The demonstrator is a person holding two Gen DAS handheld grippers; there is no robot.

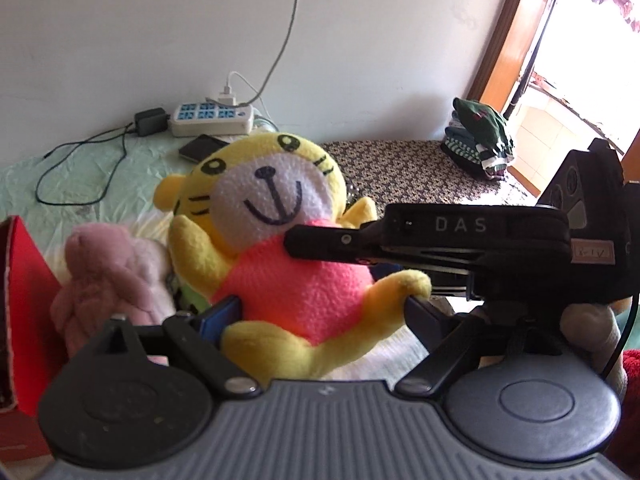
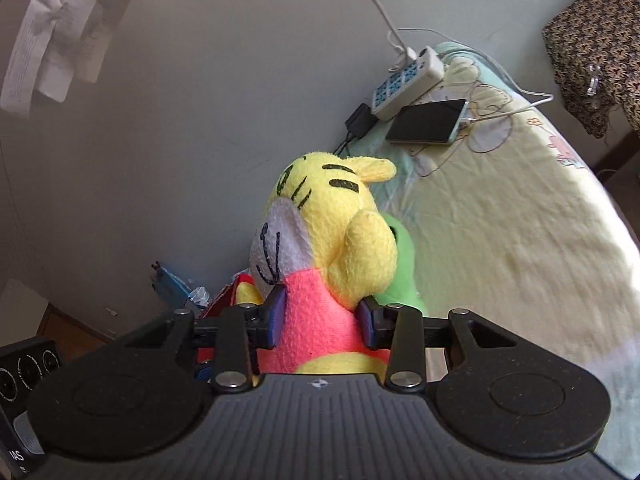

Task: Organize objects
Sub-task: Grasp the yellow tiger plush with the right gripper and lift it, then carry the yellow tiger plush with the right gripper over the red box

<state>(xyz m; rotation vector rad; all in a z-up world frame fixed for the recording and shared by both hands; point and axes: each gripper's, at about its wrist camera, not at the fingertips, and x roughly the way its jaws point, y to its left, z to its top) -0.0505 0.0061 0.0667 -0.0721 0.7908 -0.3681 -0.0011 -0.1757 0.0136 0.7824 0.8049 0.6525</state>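
At far left in the left wrist view a red box [image 1: 28, 280] stands open-sided, with a pink plush [image 1: 108, 268] slumped just right of it. Right of that is the tiger [image 1: 280, 240], a yellow plush in a pink shirt, held up over the bed [image 1: 80, 168] and facing the left camera.

The left gripper [image 1: 320, 312] has its jaws well apart around the tiger's lower body: the left pad [image 1: 222, 316] sits against the hip, and the right finger [image 1: 424, 316] touches the paw. I cannot tell whether either one is really squeezing.

The right gripper [image 2: 322, 320] is clamped on the tiger's torso from the side, its blue pads [image 2: 278, 316] pushed into the pink shirt so the fleece bulges between them. In the left view it shows as the black tool [image 1: 420, 240] crossing the chest from the right.

The tiger looks light, soft and squashy, with nothing fragile about it. The fleece should grip well and not slip. The limbs are floppy, so a hold on a paw would let the body swing. The stuffed torso is the best place to grip, where the right gripper has it.

A green plush [image 2: 400, 272] lies behind the tiger. Farther right, at the wall, are a power strip [image 2: 408, 80] and a phone [image 2: 428, 122].
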